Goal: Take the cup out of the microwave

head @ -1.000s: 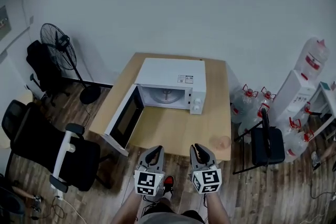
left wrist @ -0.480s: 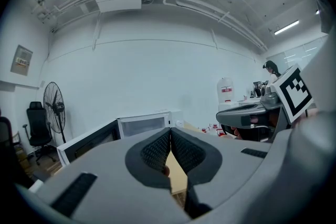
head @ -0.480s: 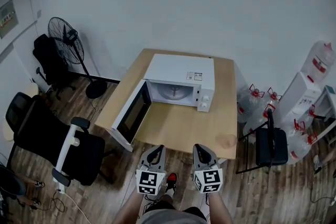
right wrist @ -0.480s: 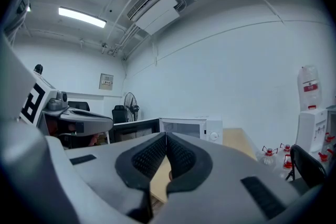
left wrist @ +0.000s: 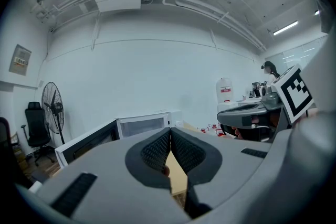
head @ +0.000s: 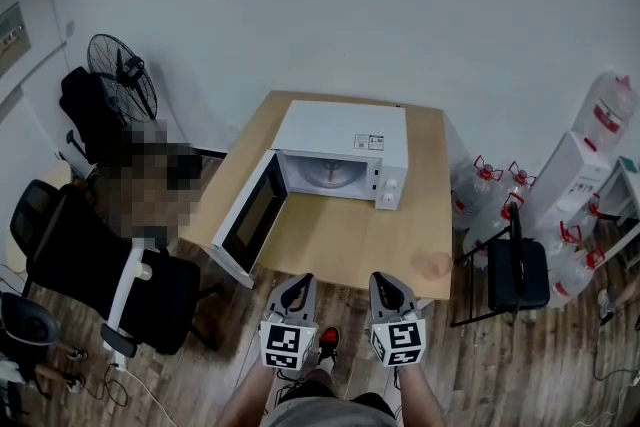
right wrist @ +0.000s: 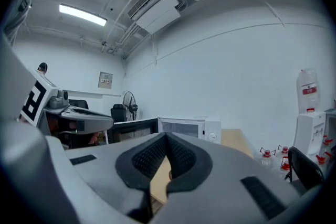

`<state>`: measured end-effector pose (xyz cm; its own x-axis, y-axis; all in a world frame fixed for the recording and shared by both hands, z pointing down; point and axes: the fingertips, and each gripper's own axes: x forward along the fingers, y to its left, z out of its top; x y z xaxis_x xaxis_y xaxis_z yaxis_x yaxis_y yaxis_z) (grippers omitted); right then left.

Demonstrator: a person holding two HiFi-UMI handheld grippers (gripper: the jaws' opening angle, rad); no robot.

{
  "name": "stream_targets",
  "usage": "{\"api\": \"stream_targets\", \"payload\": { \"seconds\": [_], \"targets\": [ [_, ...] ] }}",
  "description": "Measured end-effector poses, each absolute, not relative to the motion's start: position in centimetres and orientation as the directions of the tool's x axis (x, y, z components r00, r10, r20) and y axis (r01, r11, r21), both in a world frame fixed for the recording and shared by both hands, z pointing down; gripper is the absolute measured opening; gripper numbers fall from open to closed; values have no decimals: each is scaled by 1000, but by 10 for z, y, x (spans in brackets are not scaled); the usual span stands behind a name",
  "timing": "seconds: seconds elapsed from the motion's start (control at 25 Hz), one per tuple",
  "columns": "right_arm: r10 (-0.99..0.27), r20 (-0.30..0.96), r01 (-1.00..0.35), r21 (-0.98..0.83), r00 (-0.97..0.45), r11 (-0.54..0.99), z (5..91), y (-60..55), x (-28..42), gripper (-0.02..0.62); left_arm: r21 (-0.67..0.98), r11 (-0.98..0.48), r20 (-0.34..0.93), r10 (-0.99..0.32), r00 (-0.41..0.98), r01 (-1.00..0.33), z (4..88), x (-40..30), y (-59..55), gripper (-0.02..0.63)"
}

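Observation:
A white microwave (head: pixel 340 147) stands on the wooden table (head: pixel 330 245), its door (head: pixel 250 213) swung open to the left; the cavity shows only the turntable. A pale pinkish cup (head: pixel 434 265) stands on the table near its front right corner, outside the microwave. Both grippers hover below the table's front edge, side by side and apart from everything. My left gripper (head: pixel 299 282) is shut with nothing in it, pads meeting (left wrist: pixel 170 130). My right gripper (head: pixel 382 280) is shut and empty too (right wrist: pixel 167 135). The microwave (right wrist: pixel 190 126) lies ahead of both.
A black office chair (head: pixel 105 283) and a standing fan (head: pixel 120 78) are left of the table. Right of it are a black chair (head: pixel 516 275), several water bottles (head: pixel 488 190) and a water dispenser (head: pixel 572 170). A white wall runs behind the table.
The head view has shifted a little, so the table and microwave sit slightly further right and lower. Both grippers stay at the bottom of the view, shut.

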<state>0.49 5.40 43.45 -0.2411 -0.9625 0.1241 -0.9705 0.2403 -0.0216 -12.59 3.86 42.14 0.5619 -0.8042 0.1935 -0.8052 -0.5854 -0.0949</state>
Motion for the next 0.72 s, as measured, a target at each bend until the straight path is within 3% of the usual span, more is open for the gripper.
{"api": "stream_targets", "payload": {
  "seconds": [0.72],
  "targets": [
    [-965,130,-973,-21,-229,228,437,56,2,18,-90,-598,195,-795,575,-796,424,-127,38,23]
  ]
}}
